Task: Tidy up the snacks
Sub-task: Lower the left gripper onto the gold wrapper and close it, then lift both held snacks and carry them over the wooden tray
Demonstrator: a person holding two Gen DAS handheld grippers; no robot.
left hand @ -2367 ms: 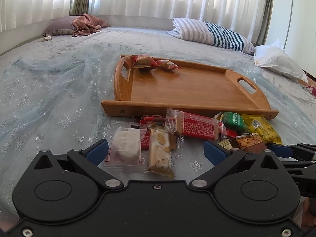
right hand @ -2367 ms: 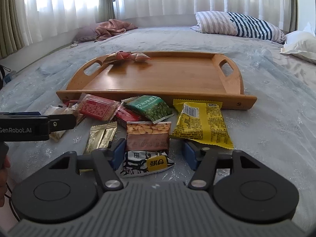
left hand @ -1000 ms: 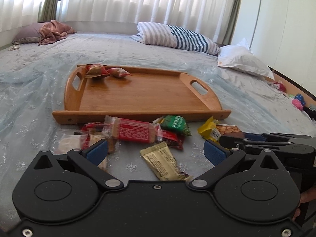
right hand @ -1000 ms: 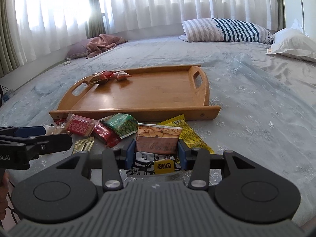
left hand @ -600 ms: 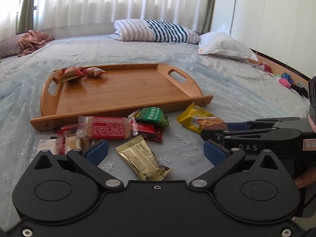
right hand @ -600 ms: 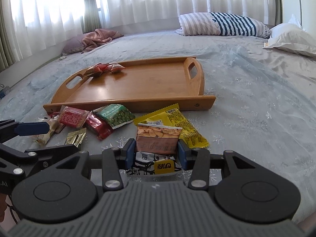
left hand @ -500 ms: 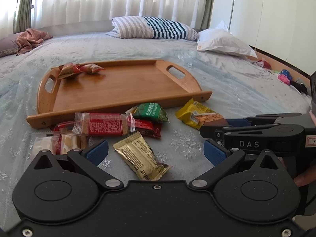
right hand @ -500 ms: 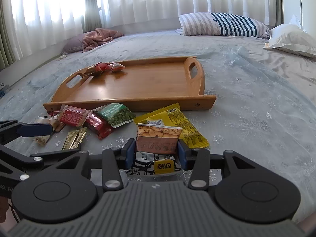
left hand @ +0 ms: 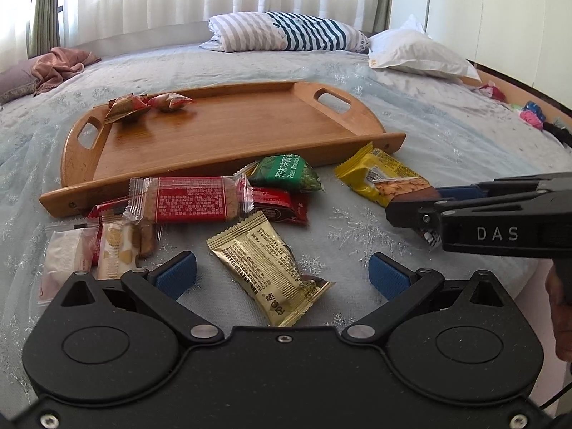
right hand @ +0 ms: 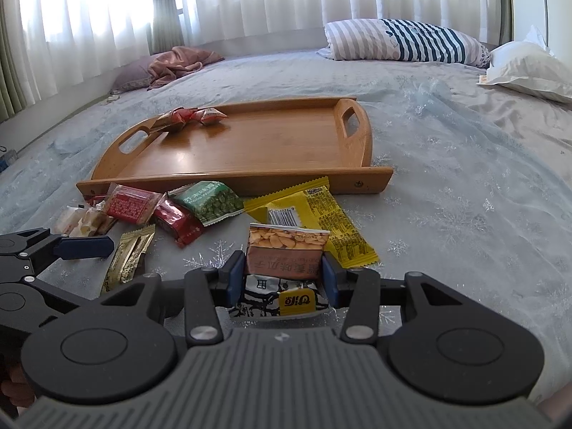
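Left gripper (left hand: pixel 282 273) has swung down over the gold packet (left hand: pixel 266 268), jaws spread wide.
In front of the wooden tray (right hand: pixel 250 143), right gripper (right hand: pixel 284 277) pinches the brown peanut packet (right hand: pixel 287 252).

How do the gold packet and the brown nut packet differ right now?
The gold packet lies flat on the bedspread between the open left gripper fingers, unheld; the brown nut packet is clamped in the right gripper. Gold is plain foil; brown shows pictured nuts. Both are outside the tray.
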